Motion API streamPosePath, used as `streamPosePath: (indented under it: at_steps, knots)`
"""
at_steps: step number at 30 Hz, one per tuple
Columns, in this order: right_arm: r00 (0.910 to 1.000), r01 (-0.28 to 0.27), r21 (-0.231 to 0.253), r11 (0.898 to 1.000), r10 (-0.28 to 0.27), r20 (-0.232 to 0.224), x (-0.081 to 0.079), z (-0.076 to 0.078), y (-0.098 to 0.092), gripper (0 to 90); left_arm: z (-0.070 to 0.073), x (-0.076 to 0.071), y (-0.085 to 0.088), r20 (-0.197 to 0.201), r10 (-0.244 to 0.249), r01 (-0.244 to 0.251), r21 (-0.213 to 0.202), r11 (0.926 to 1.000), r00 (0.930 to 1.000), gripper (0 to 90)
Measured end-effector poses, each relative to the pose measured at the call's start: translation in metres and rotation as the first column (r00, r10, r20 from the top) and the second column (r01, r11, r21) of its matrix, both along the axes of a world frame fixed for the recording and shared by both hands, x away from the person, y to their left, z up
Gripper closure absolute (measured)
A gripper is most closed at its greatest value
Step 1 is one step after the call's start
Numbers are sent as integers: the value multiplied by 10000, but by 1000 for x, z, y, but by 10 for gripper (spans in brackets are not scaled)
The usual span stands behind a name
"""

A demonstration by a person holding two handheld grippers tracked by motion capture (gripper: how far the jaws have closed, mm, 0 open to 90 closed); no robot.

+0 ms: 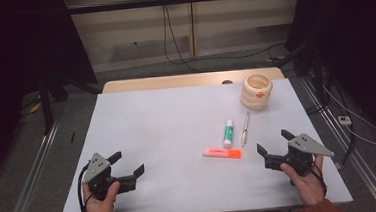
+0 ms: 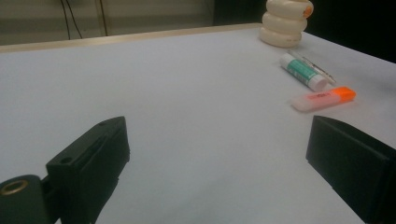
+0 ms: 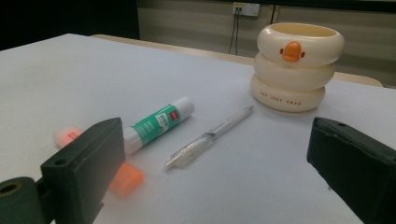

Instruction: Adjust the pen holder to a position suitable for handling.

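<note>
**Both tools wide apart and empty at the near edge of the worktop**

The left tool (image 1: 128,163) sits low over the near left part of the worktop (image 1: 167,117), held in the person's left hand (image 1: 100,205). Its jaws stand wide apart with nothing between them and touch nothing; in the left gripper view bare white surface shows between them. The right tool (image 1: 274,142) is held in the right hand (image 1: 306,180) near the worktop's near right corner, jaws equally wide apart, empty, touching nothing.

The nearest thing to the right tool is the orange highlighter (image 1: 222,153), lying flat just left of it, with a gap between them. Behind the highlighter lie a glue stick (image 1: 228,133) with a green label and a clear pen (image 1: 245,128), side by side and close, both pointing away from the person. In the right gripper view the highlighter (image 3: 123,179) is partly hidden behind that tool's left jaw, and the glue stick (image 3: 159,122) and pen (image 3: 210,135) lie straight ahead. Farther back, near the far right corner, stands a cream ringed cup with a duck bill (image 1: 256,91), upright and well apart from the other things.

The whole left and middle of the worktop is bare, giving the left tool free room forward and sideways. The right tool sits close to the right edge, with the three small items between it and the middle.
</note>
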State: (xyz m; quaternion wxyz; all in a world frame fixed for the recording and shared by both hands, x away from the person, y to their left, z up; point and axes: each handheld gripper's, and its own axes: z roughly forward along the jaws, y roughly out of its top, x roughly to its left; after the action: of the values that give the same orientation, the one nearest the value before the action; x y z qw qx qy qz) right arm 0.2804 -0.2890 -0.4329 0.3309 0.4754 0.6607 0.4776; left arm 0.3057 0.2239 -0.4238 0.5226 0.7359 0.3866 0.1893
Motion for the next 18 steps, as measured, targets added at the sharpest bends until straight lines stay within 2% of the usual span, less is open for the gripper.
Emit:
streamPosePath:
  at_steps: [3, 7, 12, 15, 18]
  knots:
    - [9999, -15, -55, 10000, 14, -115, 6, 3, -3, 37, 0, 0, -1, -15, -3, 4, 38, 10000, 10000, 59]
    - [9995, 64, -65, 10000, -66, -311, 24, 10, -11, 38, 0, 0, -1, -73, -23, 23, 35, 10000, 10000, 59]
    - [9993, 276, -117, 9996, -279, -251, 36, 19, -18, 43, 0, 1, -1, -84, -86, 87, 47, 10000, 9999, 60]
    - [9983, 542, -306, 9981, -547, -179, 43, 26, -24, 13, 0, 1, -1, -112, -125, 126, 74, 9999, 9999, 60]
    - [9977, 676, -89, 9977, -677, -43, 52, 32, -34, 18, 0, 1, -2, -107, -182, 183, 122, 9998, 9998, 60]
